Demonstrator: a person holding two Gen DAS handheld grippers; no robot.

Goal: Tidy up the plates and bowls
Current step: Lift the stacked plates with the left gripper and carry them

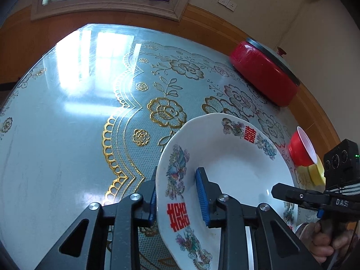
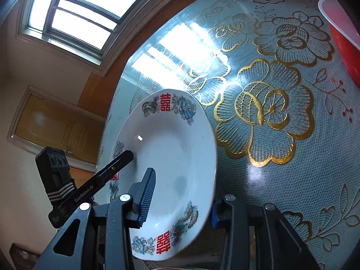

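Both tongs straddle the rim of one white glazed plate (image 1: pixel 231 164) at opposite sides, above the table (image 1: pixel 67 135). The left tongs (image 1: pixel 177 198) clamp its rim between ribbed blue pads (image 1: pixel 201 200), one inside, one beneath. The right tongs (image 2: pixel 180 200) also straddle the rim, but whether they pinch it cannot be told. The round, shallow plate bears red characters and painted birds. Ahead of the left tongs and to their right stand a red bowl (image 1: pixel 300 148) and a red lidded pot (image 1: pixel 265 74). A glossy blue cloth with embossed gold flowers covers the table; beyond it rise wood panelling and a bright window (image 2: pixel 74 15).
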